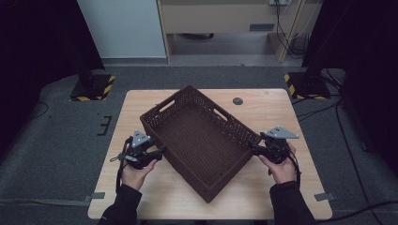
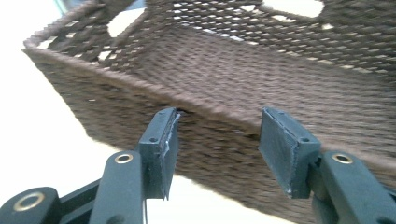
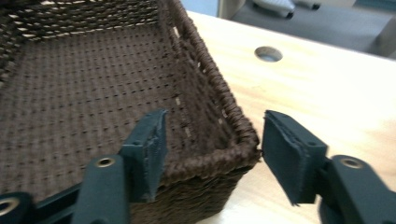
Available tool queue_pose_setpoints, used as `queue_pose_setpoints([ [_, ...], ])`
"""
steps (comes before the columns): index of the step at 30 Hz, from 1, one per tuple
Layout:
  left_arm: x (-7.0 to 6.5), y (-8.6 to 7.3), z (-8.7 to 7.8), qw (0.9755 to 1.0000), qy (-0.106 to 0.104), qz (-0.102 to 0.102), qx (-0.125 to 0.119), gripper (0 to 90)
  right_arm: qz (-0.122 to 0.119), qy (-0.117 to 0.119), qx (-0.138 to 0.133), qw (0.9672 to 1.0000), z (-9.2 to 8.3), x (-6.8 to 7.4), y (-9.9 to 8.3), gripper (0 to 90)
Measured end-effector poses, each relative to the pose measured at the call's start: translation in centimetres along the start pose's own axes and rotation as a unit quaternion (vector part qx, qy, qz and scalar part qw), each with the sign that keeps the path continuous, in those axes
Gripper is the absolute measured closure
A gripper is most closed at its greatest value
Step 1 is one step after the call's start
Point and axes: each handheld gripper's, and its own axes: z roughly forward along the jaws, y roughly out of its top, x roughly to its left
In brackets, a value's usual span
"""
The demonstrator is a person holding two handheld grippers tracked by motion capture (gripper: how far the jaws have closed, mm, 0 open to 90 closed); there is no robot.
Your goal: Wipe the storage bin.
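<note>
On the table, from left to right:

Floor at left: grey carpet with a yellow-and-black striped base plate (image 1: 92, 87) beyond the table's far left corner.

Left hand (image 1: 136, 172): comes in from the bottom edge in a dark sleeve and holds its tool near the table's left edge.

Left gripper (image 1: 159, 152): jaws spread, pointing at the basket's long left wall. In the left gripper view (image 2: 215, 149) the two pads stand apart just below the rim of that wall, with nothing pinched between them; whether the tips touch the weave I cannot tell.

Basket (image 1: 202, 140): dark brown, woven, rectangular, lying diagonally across the middle of the table (image 1: 141, 105) with one corner toward the person. It is empty, with cut-out handles in its walls.

Right gripper (image 1: 254, 149): jaws spread wide at the basket's right corner. In the right gripper view (image 3: 212, 154) one pad sits inside the basket and the other outside, straddling the corner rim without pressing on it.

Right hand (image 1: 281, 166): holds its tool near the table's right edge, sleeve dark.

Table hole (image 1: 238, 101): a small round grommet beyond the basket, toward the far right.
</note>
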Motion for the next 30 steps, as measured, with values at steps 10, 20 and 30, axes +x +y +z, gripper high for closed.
queue_pose_setpoints([
  [10, -0.3, 0.1, 0.1, 0.9999, -0.009, 0.005, -0.003, 44.8, 0.0, 0.009, 0.024, 0.9997, -0.9, 0.4, 0.2, 43.2],
  [20, -0.2, 0.3, 0.2, 1.0, -0.003, 0.003, 0.0, 44.8, -0.026, -0.005, 0.011, 0.9996, -0.1, 0.0, 0.2, 62.7],
  [30, -1.0, 0.5, -0.5, 0.9999, -0.003, 0.013, -0.002, 45.9, -0.027, 0.005, 0.044, 0.9987, -1.2, 1.2, 0.3, 66.5],
])
